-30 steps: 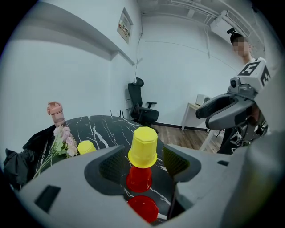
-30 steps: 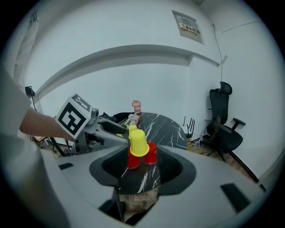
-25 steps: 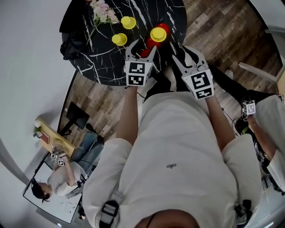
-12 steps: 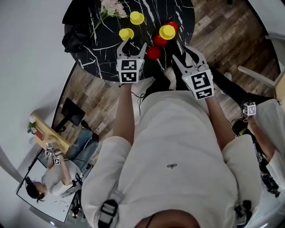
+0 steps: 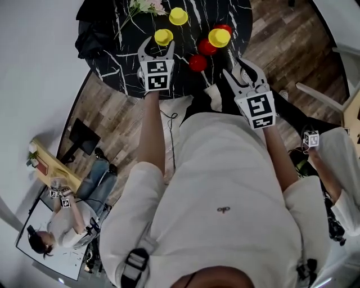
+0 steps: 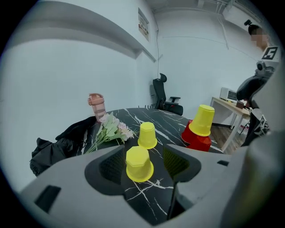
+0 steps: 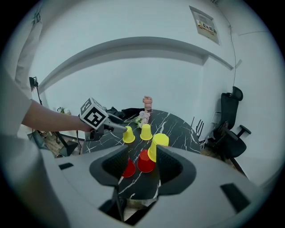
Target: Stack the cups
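Note:
Upturned cups stand on the round black marble table (image 5: 112, 62). Two yellow cups are apart: a near one (image 5: 163, 37) (image 6: 139, 164) and a far one (image 5: 178, 16) (image 6: 147, 135). A third yellow cup (image 5: 219, 37) (image 7: 157, 144) sits on a red cup (image 6: 198, 138). Two more red cups (image 5: 207, 46) (image 5: 198, 62) stand close by. My left gripper (image 5: 158, 45) is open, its fingertips either side of the near yellow cup with gaps showing. My right gripper (image 5: 243, 64) hangs open and empty at the table's near edge, short of the red cups (image 7: 128, 168).
A bunch of flowers (image 6: 111, 131), a pink bottle (image 6: 96, 104) and a black bag (image 6: 58, 144) lie at the table's far left. An office chair (image 6: 164, 95) stands behind the table. Another person sits at a desk (image 5: 56, 180) on the left.
My left gripper has swung left and forward, from the near red cup to the near yellow cup. The right gripper has shifted only slightly.

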A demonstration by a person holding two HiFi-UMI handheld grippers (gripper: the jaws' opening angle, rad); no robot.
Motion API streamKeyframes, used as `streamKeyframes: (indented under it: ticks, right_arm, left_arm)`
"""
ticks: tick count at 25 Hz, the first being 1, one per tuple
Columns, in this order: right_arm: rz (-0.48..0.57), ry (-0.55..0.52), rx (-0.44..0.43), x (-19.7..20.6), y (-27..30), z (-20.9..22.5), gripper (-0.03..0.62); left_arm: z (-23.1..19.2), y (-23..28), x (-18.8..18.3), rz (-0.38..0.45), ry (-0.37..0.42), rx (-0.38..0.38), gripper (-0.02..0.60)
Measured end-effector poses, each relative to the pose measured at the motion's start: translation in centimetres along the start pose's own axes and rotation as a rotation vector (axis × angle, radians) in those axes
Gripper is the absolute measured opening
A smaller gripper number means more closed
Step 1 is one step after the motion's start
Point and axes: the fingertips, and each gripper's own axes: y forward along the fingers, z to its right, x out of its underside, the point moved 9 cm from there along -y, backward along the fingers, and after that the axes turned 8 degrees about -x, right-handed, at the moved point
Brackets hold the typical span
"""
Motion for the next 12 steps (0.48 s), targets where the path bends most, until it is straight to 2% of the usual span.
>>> streamKeyframes:
  ticks: [12]
  right_arm:
    - [-0.036,0.010,0.051,0.2,-1.0,0.4,0.199]
  left_arm:
    - [-0.8,4.1,1.7,-0.075,0.004,-0.017,0.255]
